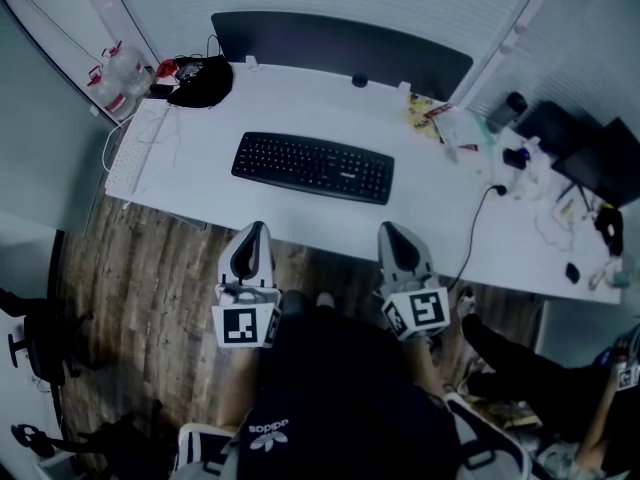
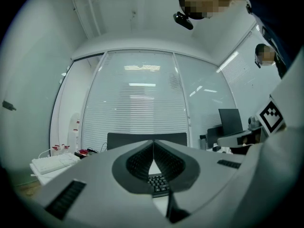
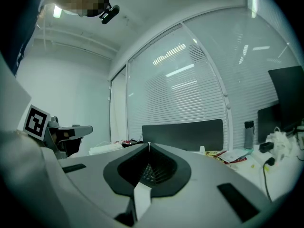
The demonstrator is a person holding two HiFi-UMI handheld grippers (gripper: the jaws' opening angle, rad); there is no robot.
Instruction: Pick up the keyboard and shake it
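A black keyboard lies flat in the middle of the white desk. My left gripper is shut and empty, its tip just short of the desk's near edge, below the keyboard's left half. My right gripper is also shut and empty, at the near edge below the keyboard's right end. Neither touches the keyboard. In the left gripper view the keyboard shows through the gap under the closed left gripper. In the right gripper view its keys show dimly behind the closed right gripper.
A white keyboard and a black bundle sit at the desk's far left, with bottles beyond. Papers, a bottle, cables and a monitor crowd the right side. A dark panel backs the desk.
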